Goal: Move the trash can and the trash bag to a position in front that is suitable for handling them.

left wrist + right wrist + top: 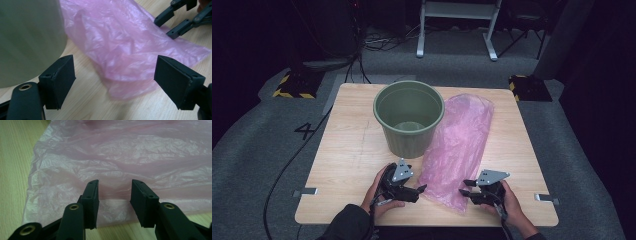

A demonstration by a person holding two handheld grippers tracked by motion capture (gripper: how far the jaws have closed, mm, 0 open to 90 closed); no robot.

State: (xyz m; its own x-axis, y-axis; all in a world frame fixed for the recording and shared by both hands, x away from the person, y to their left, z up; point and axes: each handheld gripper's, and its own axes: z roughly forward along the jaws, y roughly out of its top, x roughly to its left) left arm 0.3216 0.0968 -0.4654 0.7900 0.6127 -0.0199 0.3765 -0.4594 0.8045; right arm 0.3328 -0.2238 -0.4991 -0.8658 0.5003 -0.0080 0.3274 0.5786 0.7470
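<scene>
Your 2 grippers flank the pink plastic bag [459,145], lying flat on the table [347,150] beside the green bucket [408,119]. Left gripper [422,189] gapes wide; right gripper [463,186] stands partly open, both empty.

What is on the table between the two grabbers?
The near end of the pink bag lies between the left gripper and the right gripper, as the high view shows.
</scene>
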